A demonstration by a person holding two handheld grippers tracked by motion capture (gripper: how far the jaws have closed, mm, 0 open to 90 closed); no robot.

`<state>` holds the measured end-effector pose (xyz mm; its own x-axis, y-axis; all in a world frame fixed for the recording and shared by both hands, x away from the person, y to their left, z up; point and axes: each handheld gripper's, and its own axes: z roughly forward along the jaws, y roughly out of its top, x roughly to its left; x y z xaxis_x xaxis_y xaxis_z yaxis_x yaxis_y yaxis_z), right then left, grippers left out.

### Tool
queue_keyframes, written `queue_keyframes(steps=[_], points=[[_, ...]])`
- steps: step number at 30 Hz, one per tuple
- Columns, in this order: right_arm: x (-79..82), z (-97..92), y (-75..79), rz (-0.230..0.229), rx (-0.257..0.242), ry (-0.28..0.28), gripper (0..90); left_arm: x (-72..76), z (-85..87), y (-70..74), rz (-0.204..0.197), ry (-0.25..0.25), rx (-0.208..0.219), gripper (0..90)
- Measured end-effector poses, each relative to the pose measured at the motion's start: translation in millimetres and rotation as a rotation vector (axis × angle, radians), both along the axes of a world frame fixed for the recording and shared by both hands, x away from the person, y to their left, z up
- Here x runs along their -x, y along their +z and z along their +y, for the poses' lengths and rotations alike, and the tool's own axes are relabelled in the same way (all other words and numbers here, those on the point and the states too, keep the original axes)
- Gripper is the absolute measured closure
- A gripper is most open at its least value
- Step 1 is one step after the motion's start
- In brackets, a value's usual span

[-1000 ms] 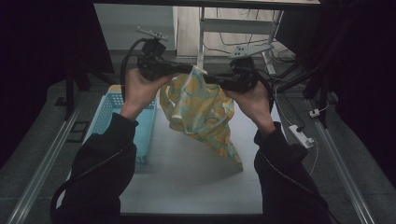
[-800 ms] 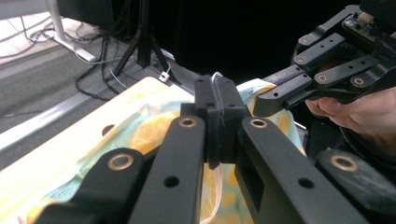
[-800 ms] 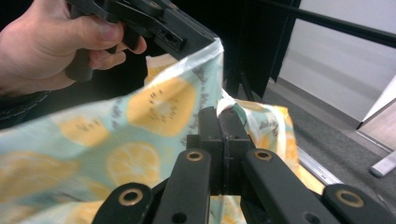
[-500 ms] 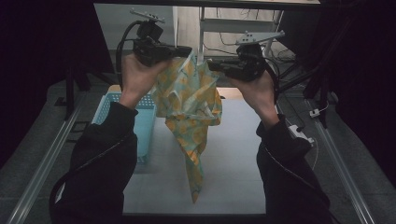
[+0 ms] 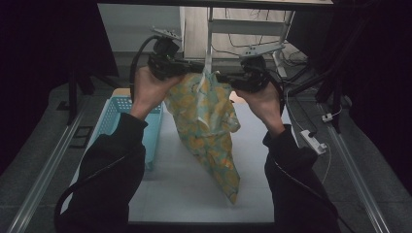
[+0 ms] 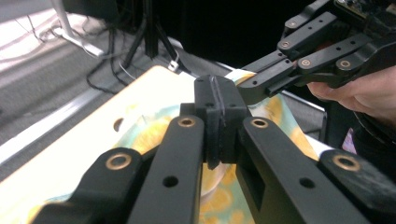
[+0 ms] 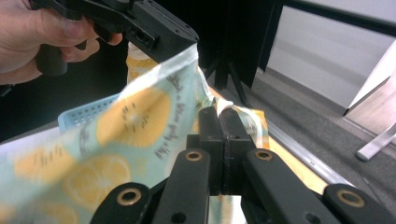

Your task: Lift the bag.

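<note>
A light green cloth with a yellow lemon print (image 5: 209, 126) hangs in the air over the white table (image 5: 170, 189), its lower tip near the front of the table. My left gripper (image 5: 187, 68) is shut on the cloth's upper edge at the left, and my right gripper (image 5: 223, 77) is shut on that edge just to the right. In the left gripper view the black jaws (image 6: 218, 93) pinch the cloth (image 6: 149, 135), with the right gripper (image 6: 261, 81) close beyond. In the right gripper view the shut jaws (image 7: 219, 116) hold the lemon cloth (image 7: 130, 126) and the left gripper (image 7: 159, 32) grips its top corner.
A light blue plastic basket (image 5: 114, 124) stands at the table's left edge, partly behind the left forearm. A white power strip (image 5: 313, 141) lies off the table's right side. Metal rails run along both sides, and stand legs with cables are behind the table.
Both grippers have risen and moved farther from me with the cloth. The cloth has gone from bunched between them to hanging long, and its tip has swung to the right.
</note>
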<state>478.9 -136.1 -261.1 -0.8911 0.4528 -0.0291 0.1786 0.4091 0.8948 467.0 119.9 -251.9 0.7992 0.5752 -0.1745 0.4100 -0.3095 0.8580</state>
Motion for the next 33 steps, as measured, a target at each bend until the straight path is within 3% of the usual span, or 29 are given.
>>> queue_keyframes(steps=[9,19,22,26,29,33], points=[[-9.6,2.3,-38.0,0.064,0.04,0.009,88.9,-12.4,-11.4,-36.2,0.05,-0.01,-0.068,87.2],[-14.8,2.1,-59.5,0.102,0.049,0.005,83.0,-19.6,-14.5,-62.8,0.087,-0.017,-0.074,83.4],[-15.6,-0.8,-62.5,0.11,0.033,-0.005,77.9,-19.6,-12.3,-68.7,0.09,-0.014,-0.055,68.2],[-16.1,-6.5,-66.9,0.121,0.016,-0.016,70.9,-16.7,-9.5,-74.9,0.08,-0.012,-0.054,60.0],[-15.7,-9.9,-68.6,0.126,0.007,-0.025,64.8,-13.0,-7.0,-77.5,0.069,-0.005,-0.045,48.3],[-12.1,-14.0,-68.0,0.126,-0.008,-0.03,57.4,-3.1,-4.5,-79.8,0.029,-0.006,-0.052,38.4]])
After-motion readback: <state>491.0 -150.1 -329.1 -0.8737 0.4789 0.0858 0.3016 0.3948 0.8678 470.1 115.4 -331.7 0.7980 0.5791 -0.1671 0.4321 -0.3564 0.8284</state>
